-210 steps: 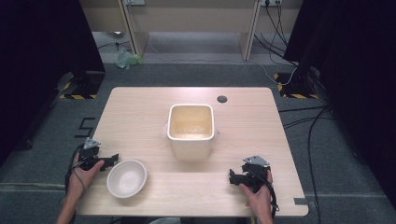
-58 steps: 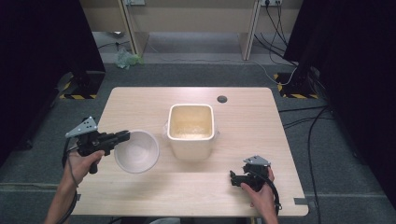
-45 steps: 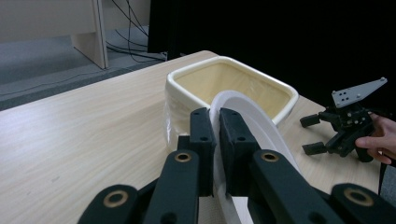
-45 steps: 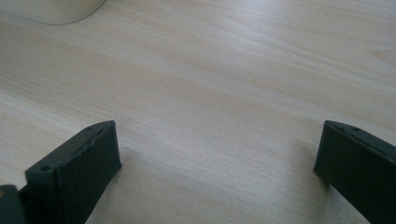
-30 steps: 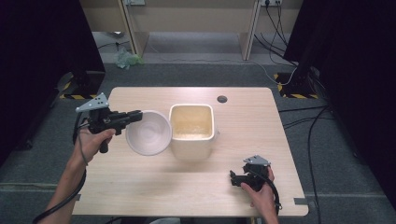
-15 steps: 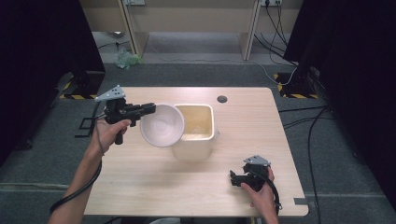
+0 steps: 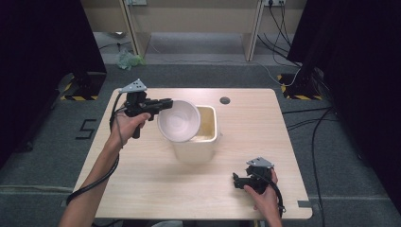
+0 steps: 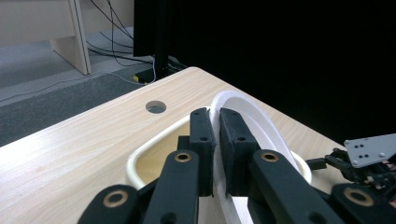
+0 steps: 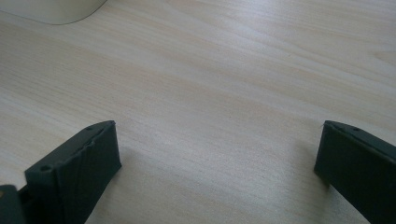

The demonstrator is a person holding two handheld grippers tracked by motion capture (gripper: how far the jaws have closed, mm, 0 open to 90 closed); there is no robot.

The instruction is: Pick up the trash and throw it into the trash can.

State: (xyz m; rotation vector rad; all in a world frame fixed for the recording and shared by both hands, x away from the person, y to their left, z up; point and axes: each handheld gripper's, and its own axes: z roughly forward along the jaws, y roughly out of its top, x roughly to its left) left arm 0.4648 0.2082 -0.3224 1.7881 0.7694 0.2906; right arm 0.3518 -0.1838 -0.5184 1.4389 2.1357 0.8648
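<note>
Nearest to us, our right gripper [image 7: 238, 180] lay low on the surface [image 7: 293, 142], close to its near right edge. Its jaws stood wide with nothing between them but bare wood, as the right gripper view made plain. We judged it was parked there to stay out of the way, since the work needed one hand only.

Farther out, at the middle of the surface, stood the tub [image 7: 203, 142], cream, square with rounded corners, its mouth open upward. It looked empty or nearly so; we could not tell more of its inside. It sat central, we thought, so that either hand could reach it.

Over the tub's left rim we held the bowl [image 7: 178, 120] with our left gripper [image 7: 166, 103]. The jaws were pinched narrow on the bowl's rim [image 8: 215, 140], one inside, one outside. The bowl was off the surface and tipped toward the tub, its mouth turned half toward us. We took this for pouring or shaking something out into the tub, and the rim grip as the way to leave the bowl's mouth free. The bowl looked bare white inside.

Beyond the tub a small round hole [image 7: 225, 100] lay in the surface near its far edge.

Of writing, we read only a dark "5" mark [image 7: 87, 128] on the floor left of the surface. Bowl and tub showed no label.
</note>
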